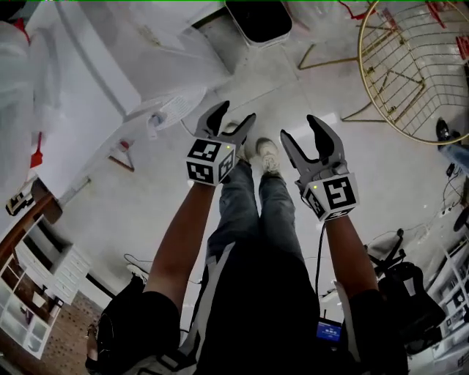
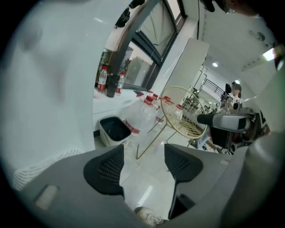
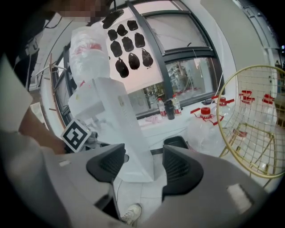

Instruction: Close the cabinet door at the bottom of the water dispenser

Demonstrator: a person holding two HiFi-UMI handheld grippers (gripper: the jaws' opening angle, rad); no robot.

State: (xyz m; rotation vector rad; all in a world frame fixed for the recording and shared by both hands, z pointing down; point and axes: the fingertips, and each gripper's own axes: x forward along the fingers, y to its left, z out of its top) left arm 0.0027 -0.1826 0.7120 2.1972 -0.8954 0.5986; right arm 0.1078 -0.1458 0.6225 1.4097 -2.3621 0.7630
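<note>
Left claw [image 1: 234,113] released, jaws standing apart with nothing between them but pale tiled floor [image 2: 147,196]. Right claw [image 1: 300,128] likewise released and empty, pads parted, framing the foot of the tall white water dispenser with an upturned clear bottle on top [image 3: 120,116]. Both held up in front of the body above a pair of white sneakers [image 1: 267,154], neither touching the dispenser.

Dispenser at far left in the head view [image 1: 124,51], just left of the left claw. Lower front smooth and flush as seen from the right gripper view: no panel swung out, no dark gap, no cabinet door showing as a separate leaf. Judged from that, closing looks done, with only the drawing back of the hands left. Not fully certain, since the bottom face is seen at an angle and partly behind the pads.

Farther off: white bin with a black liner [image 1: 258,18] beyond the dispenser, gold wire round chair [image 1: 410,73] at far right, clear jugs with red caps [image 3: 205,113] near the window wall. None of these in the way.
</note>
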